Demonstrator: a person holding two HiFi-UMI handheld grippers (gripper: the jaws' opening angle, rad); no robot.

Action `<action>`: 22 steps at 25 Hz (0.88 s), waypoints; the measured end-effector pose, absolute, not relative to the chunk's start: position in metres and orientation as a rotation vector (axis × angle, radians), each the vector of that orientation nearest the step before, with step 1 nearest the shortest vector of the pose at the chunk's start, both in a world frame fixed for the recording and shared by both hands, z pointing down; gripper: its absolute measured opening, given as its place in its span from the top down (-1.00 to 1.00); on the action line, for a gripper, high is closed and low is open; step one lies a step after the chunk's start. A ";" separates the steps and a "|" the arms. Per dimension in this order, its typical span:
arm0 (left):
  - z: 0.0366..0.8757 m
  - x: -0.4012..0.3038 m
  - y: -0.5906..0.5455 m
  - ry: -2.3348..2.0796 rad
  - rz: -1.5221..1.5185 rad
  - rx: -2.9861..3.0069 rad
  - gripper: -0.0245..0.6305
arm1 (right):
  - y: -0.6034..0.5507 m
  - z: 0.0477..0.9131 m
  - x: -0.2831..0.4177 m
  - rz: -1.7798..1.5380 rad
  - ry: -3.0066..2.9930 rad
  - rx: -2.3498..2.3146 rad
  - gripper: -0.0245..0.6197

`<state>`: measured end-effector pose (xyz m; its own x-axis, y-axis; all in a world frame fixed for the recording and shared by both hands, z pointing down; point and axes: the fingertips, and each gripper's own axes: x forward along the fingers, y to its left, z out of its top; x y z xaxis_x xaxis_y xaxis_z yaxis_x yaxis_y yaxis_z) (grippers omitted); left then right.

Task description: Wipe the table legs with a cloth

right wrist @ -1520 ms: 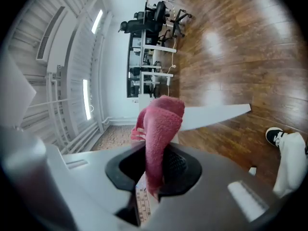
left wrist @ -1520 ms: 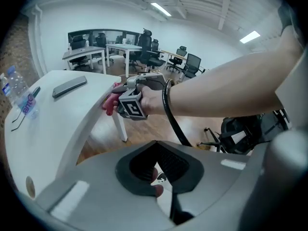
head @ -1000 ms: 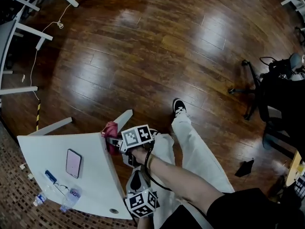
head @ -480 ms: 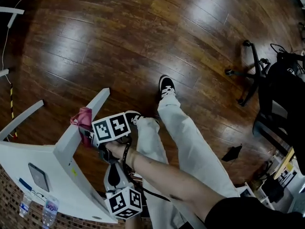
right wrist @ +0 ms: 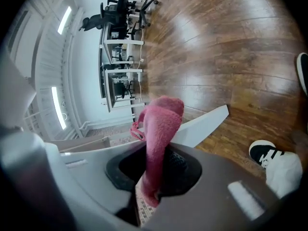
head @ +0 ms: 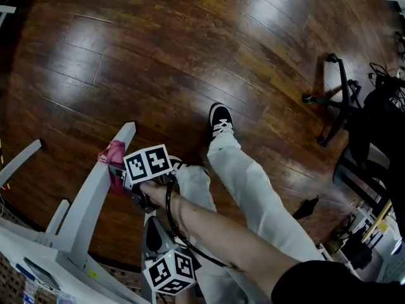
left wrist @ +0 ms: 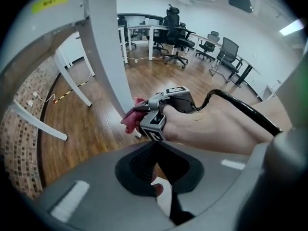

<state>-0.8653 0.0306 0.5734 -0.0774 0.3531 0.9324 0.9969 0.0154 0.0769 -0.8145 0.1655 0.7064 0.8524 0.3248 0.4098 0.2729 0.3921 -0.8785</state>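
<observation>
The pink cloth point(head: 114, 156) lies against the slanted white table leg point(head: 95, 195), close to its lower end. My right gripper point(head: 120, 171) is shut on the cloth and holds it to the leg's right side. In the right gripper view the cloth point(right wrist: 159, 129) stands up out of the jaws of the right gripper point(right wrist: 155, 153), with the leg point(right wrist: 202, 124) just behind. The left gripper view shows the right gripper point(left wrist: 155, 121), the cloth point(left wrist: 131, 120) and the leg point(left wrist: 108, 57) from below. My left gripper point(head: 154, 233) hangs lower, apart from the leg; the left gripper point(left wrist: 155, 152) looks shut with nothing in it.
The person's trouser legs point(head: 253, 189) and black-and-white shoe point(head: 219, 119) are right of the leg. A second white table leg point(head: 19, 160) slants at far left. An office chair point(head: 338, 100) stands at the right, and a small black object point(head: 305, 209) lies on the wood floor.
Both grippers have moved down. The cloth has slid down the table leg toward its foot. The tabletop, with the phone and bottles on it, has nearly left the head view.
</observation>
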 end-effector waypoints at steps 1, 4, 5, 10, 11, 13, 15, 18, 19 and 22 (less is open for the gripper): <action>0.579 -0.869 0.034 -1.534 -1.085 -1.437 0.93 | 0.166 0.714 -0.814 0.015 -0.582 -1.193 0.77; 0.600 -0.884 0.049 -1.557 -1.126 -1.458 0.93 | 0.175 0.744 -0.819 -0.044 -0.592 -1.208 0.77; 0.607 -0.887 0.053 -1.558 -1.139 -1.468 0.93 | 0.176 0.754 -0.819 -0.056 -0.592 -1.204 0.77; 0.639 -0.891 0.066 -1.559 -1.159 -1.497 0.93 | 0.176 0.800 -0.819 -0.086 -0.595 -1.174 0.77; 0.645 -0.890 0.068 -1.559 -1.159 -1.497 0.93 | 0.177 0.810 -0.820 -0.087 -0.600 -1.166 0.77; 0.656 -0.885 0.076 -1.550 -1.157 -1.500 0.93 | 0.178 0.830 -0.820 -0.083 -0.611 -1.150 0.77; 0.666 -0.880 0.084 -1.537 -1.153 -1.503 0.93 | 0.178 0.853 -0.820 -0.075 -0.623 -1.136 0.77; 0.685 -0.882 0.092 -1.586 -1.130 -1.460 0.93 | 0.175 0.890 -0.821 -0.072 -0.642 -1.118 0.77; 0.689 -0.885 0.096 -1.612 -1.113 -1.439 0.93 | 0.174 0.902 -0.822 -0.076 -0.647 -1.115 0.77; 0.698 -0.893 0.108 -1.674 -1.073 -1.395 0.93 | 0.172 0.937 -0.824 -0.101 -0.659 -1.112 0.77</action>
